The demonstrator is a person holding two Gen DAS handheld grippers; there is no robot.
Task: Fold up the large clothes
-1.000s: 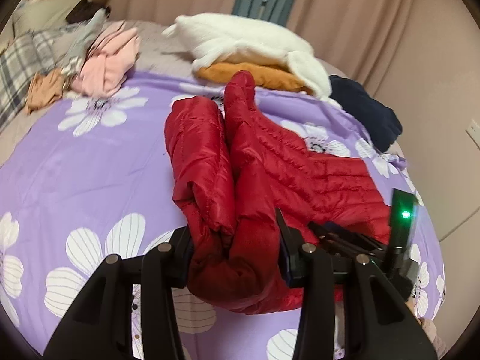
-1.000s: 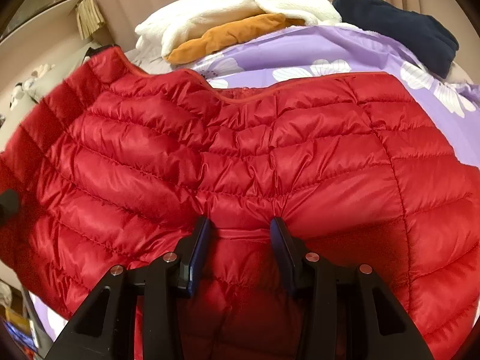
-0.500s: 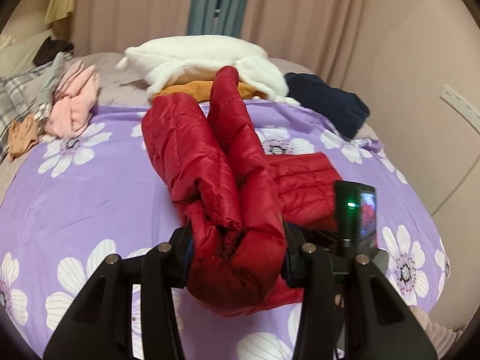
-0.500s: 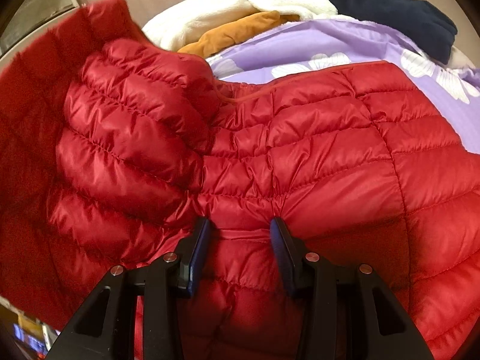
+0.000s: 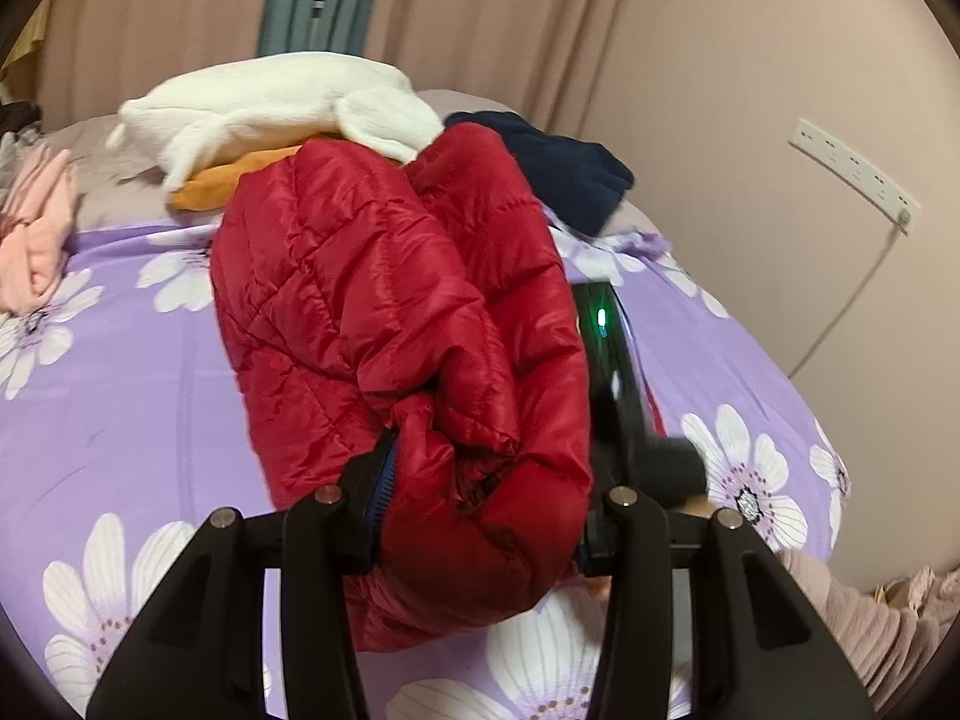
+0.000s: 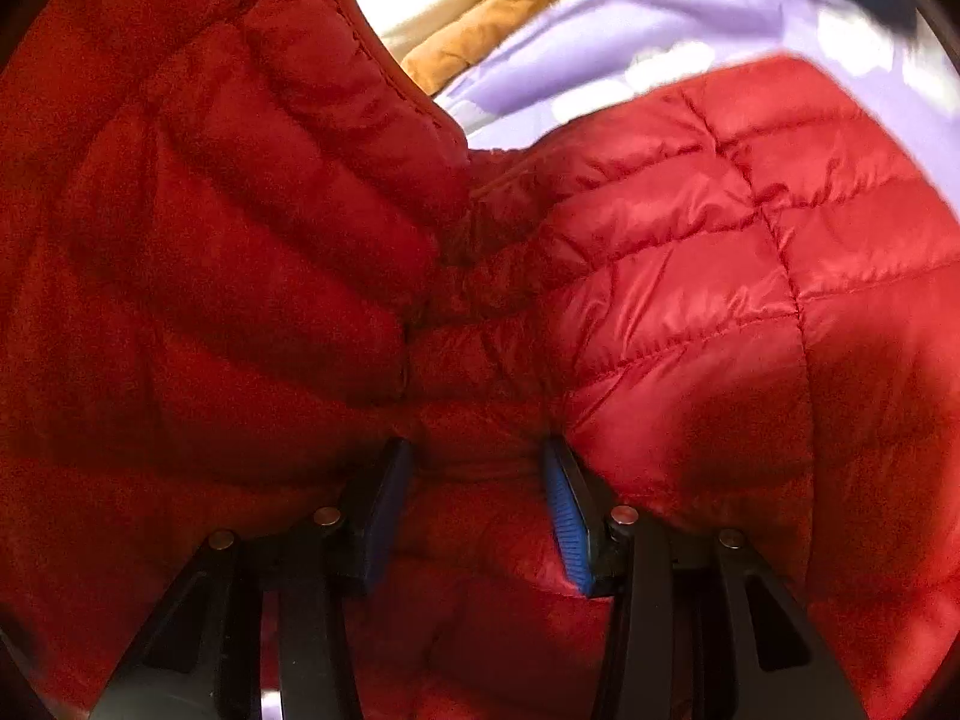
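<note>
A red quilted puffer jacket is lifted off the purple flowered bedspread. My left gripper is shut on a thick bunched fold of it and holds it up, so it blocks the middle of the left wrist view. My right gripper is shut on another fold of the same jacket, which fills almost all of the right wrist view. The right gripper's black body with a green light shows just right of the jacket in the left wrist view.
A white fleece on an orange garment and a navy garment lie at the bed's far end. Pink clothes lie far left. A wall with a power strip stands to the right.
Both grippers have raised the jacket and brought its left part over toward the right. The jacket now stands bunched higher and closer to both cameras.
</note>
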